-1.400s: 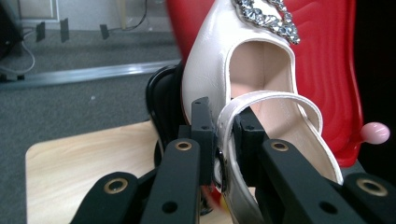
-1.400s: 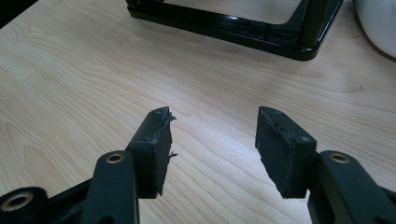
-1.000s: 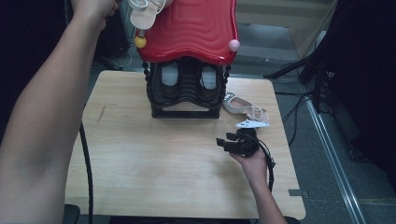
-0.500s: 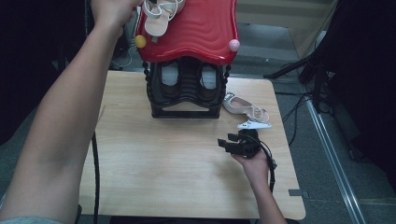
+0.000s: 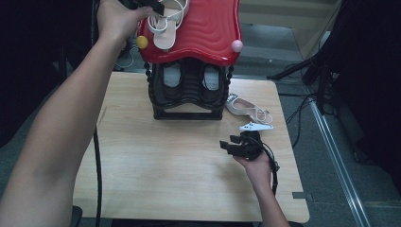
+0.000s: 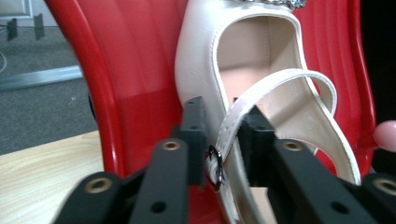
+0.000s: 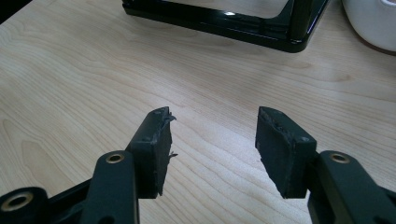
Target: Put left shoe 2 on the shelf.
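A white strappy sandal (image 5: pixel 165 23) lies on the red top (image 5: pixel 208 33) of a black shoe rack (image 5: pixel 187 101). My left gripper (image 5: pixel 146 5) is at the sandal's heel end. In the left gripper view the sandal's (image 6: pixel 243 70) ankle strap (image 6: pixel 233 116) and buckle run between the jaws of that gripper (image 6: pixel 224 119). The jaws have just been opening, and a gap shows beside the strap. My right gripper (image 5: pixel 228 144) rests low over the wooden table (image 5: pixel 156 165), open (image 7: pixel 212 126) with nothing between its jaws.
A matching white sandal (image 5: pixel 246 108) lies on the table right of the rack, with a small white piece (image 5: pixel 255 126) beside it. Two dark shoes (image 5: pixel 172 78) sit on the rack's lower shelf. A yellow knob (image 5: pixel 142 42) and a pink knob (image 5: pixel 237 46) mark the top's corners.
The left hand has brought the sandal down and to the right onto the red top. The right hand has stayed where it was.
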`<state>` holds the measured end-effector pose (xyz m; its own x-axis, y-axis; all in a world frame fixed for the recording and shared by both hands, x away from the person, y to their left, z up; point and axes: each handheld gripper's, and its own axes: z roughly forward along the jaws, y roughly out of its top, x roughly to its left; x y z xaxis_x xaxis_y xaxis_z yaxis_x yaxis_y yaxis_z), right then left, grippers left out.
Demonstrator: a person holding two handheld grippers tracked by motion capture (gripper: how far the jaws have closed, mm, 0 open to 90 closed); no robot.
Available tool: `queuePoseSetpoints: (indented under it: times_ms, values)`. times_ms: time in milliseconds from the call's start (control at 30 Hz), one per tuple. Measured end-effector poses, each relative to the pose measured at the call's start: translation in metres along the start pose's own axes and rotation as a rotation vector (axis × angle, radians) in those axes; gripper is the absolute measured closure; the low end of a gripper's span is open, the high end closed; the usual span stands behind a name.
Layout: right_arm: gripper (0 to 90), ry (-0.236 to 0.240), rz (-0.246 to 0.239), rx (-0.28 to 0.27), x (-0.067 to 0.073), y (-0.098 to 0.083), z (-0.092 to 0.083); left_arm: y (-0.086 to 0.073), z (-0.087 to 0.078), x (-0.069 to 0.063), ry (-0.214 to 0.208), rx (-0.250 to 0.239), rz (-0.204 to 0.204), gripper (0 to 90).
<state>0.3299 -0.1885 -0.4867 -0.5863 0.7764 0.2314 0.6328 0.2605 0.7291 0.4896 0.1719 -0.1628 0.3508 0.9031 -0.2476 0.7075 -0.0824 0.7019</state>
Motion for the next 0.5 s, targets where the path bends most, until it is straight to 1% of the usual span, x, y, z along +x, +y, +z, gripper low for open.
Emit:
queuePoseSetpoints:
  times_ms: [67, 100, 233, 333, 400, 433, 500]
  values:
    - [47.0, 0.000, -0.001, 0.000, 0.000, 0.000, 0.000, 0.001, -0.002, -0.001, 0.000, -0.006, 0.016, 70.2]
    - [47.0, -0.001, -0.001, -0.001, 0.000, 0.000, 0.000, 0.001, -0.002, -0.002, 0.001, -0.006, 0.013, 69.7]
    - [47.0, -0.001, 0.003, -0.001, -0.001, 0.000, 0.000, 0.003, -0.006, -0.001, -0.008, 0.000, 0.022, 62.8]
    - [47.0, -0.002, 0.000, -0.002, -0.001, 0.000, 0.000, 0.004, -0.012, 0.000, -0.034, -0.013, 0.020, 57.1]
    - [47.0, -0.002, 0.002, -0.002, -0.001, 0.000, 0.000, 0.004, -0.016, 0.000, -0.033, -0.016, 0.030, 54.5]
    - [47.0, -0.002, -0.001, -0.003, -0.001, 0.000, 0.000, 0.004, -0.019, 0.000, -0.034, -0.025, 0.034, 53.3]
    - [47.0, -0.002, -0.003, -0.004, -0.001, 0.000, 0.000, 0.004, -0.024, 0.002, -0.057, -0.031, 0.030, 50.8]
